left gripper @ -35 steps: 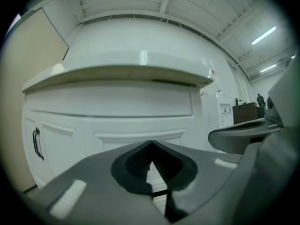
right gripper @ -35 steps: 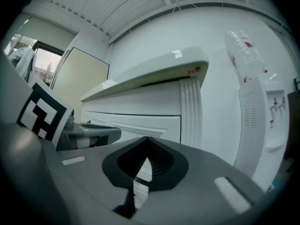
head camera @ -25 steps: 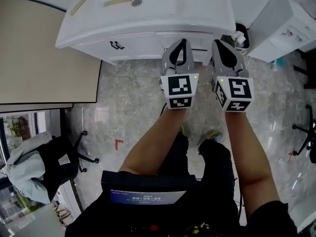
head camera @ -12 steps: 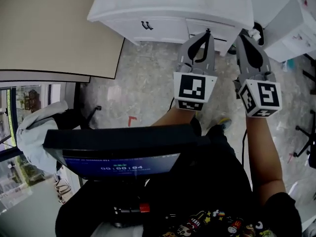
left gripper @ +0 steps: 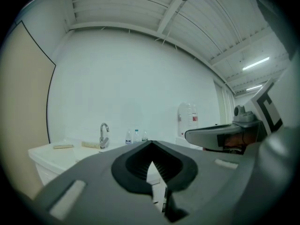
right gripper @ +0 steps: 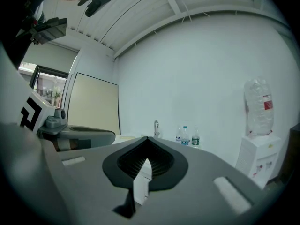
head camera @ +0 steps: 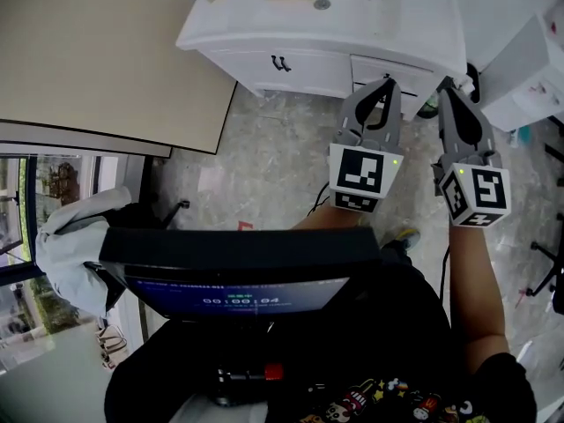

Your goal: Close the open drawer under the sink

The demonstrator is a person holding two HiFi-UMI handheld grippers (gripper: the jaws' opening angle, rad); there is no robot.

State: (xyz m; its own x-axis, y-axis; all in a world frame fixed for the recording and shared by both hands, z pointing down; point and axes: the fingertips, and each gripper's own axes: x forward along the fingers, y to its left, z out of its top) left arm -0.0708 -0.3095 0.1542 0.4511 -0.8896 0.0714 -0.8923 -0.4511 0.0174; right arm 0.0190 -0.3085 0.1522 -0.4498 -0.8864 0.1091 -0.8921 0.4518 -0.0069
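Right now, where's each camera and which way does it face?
Head view: on the head, steeply down at sink cabinet; right forearm, left gripper, right gripper show.
Left gripper view: on left gripper, toward faucet; own shut jaws, right gripper beside.
Right gripper view: mirrors it; shut jaws, left gripper beside.
Both gripper views share the faucet.

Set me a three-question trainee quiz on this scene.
1. True or false: the left gripper holds a bottle between its fingers.
2. What stands near the faucet? A) water bottles B) a kettle C) a plate
3. Fill in: in the head view, the black handle on the cabinet lies to the ___ of the left gripper.
Key: 1 false; 2 A; 3 left.
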